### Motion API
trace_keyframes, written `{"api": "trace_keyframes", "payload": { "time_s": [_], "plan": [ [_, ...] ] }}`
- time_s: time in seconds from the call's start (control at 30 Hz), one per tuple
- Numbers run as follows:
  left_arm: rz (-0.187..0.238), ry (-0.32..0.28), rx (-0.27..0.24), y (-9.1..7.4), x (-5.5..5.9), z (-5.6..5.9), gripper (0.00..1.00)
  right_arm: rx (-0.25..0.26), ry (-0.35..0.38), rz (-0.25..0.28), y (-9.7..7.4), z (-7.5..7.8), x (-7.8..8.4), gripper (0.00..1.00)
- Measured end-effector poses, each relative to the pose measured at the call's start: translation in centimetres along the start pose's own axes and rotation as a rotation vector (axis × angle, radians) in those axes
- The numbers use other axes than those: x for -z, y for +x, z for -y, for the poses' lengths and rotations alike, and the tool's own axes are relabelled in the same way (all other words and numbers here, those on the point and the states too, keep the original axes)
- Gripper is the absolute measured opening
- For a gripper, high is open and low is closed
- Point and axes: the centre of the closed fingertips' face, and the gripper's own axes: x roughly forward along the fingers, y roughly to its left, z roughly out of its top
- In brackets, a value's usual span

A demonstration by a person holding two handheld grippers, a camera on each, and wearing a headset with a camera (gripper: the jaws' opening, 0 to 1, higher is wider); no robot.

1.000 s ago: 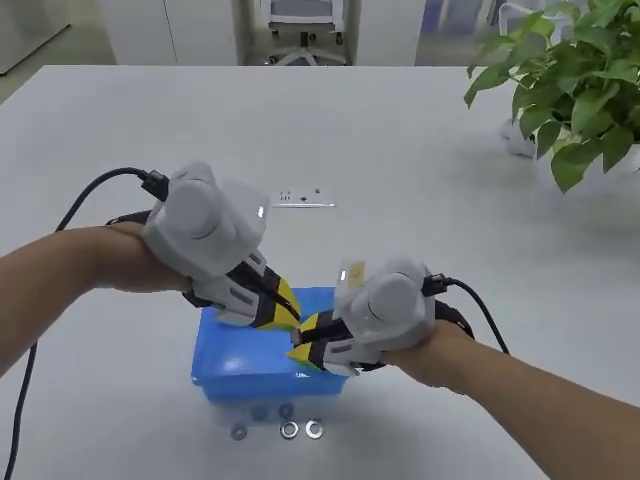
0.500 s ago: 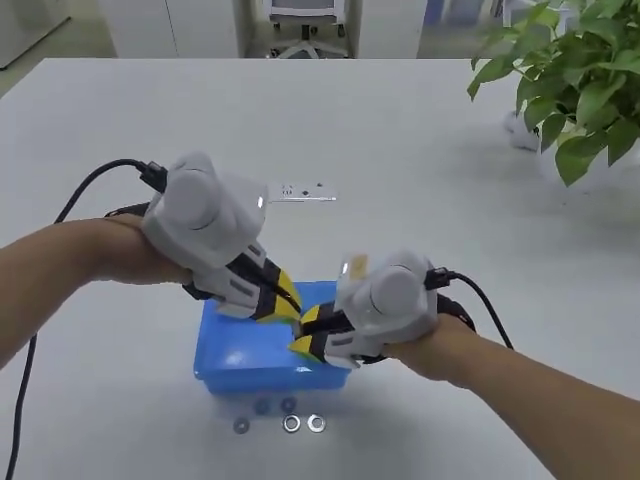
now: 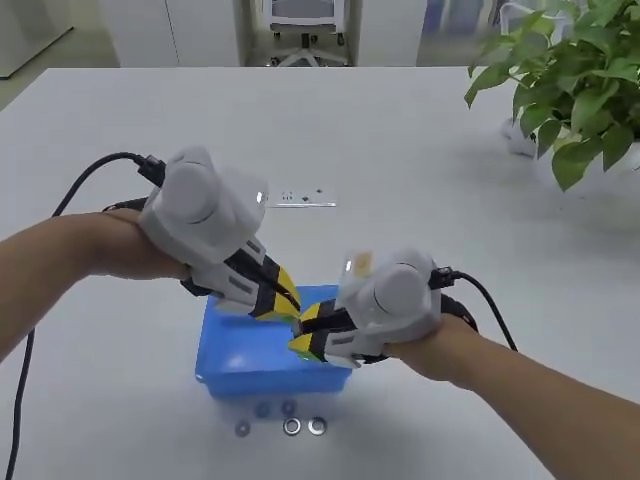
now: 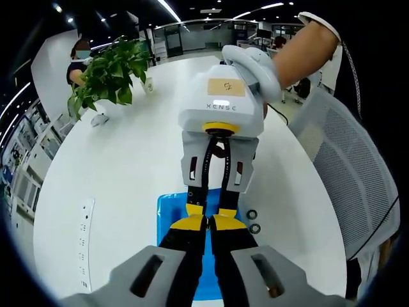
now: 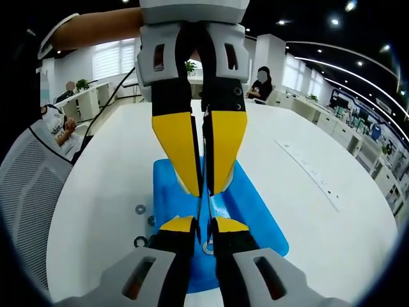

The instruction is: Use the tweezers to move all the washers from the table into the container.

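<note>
The blue container [image 3: 250,360] sits near the table's front edge, with several washers [image 3: 291,427] on the table just in front of it. My left gripper [image 3: 292,306] and right gripper [image 3: 304,338] meet tip to tip above the container's right part. In the right gripper view, thin tweezers [image 5: 203,192] run between the right gripper's [image 5: 204,225] yellow tips and up into the left gripper's yellow jaws. Both grippers are shut on them. Washers [image 5: 140,209] lie left of the container [image 5: 255,217]. One ring [image 5: 208,247] shows low between my jaws. The left gripper [image 4: 209,224] faces the right one over the container [image 4: 169,214].
A white strip [image 3: 303,201] lies on the table beyond the grippers. A potted plant [image 3: 570,80] stands at the far right. Black cables trail from both grippers. An office chair [image 3: 300,25] stands past the table's far edge.
The picture shifts slightly with my head. Both grippers stay tip to tip over the container's right part, with hardly any movement.
</note>
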Motion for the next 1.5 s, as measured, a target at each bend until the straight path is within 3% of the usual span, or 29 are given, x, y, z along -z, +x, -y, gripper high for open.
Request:
{"api": "trace_keyframes", "payload": {
  "time_s": [0.3, 0.9, 1.5],
  "plan": [
    [-0.001, 0.016, -0.010, -1.0, -1.1, 0.6, 0.07, 0.019, -0.009, 0.023, -1.1, -0.4, -1.3, 0.12],
    [-0.004, 0.029, -0.012, -2.3, -2.8, 2.9, 0.06, 0.021, -0.037, 0.048, -3.1, -2.6, -3.2, 0.12],
    [-0.002, 0.075, 0.001, -1.6, -3.7, 5.5, 0.06, 0.024, -0.039, 0.043, -4.1, -5.0, -2.6, 0.12]
  ]
}}
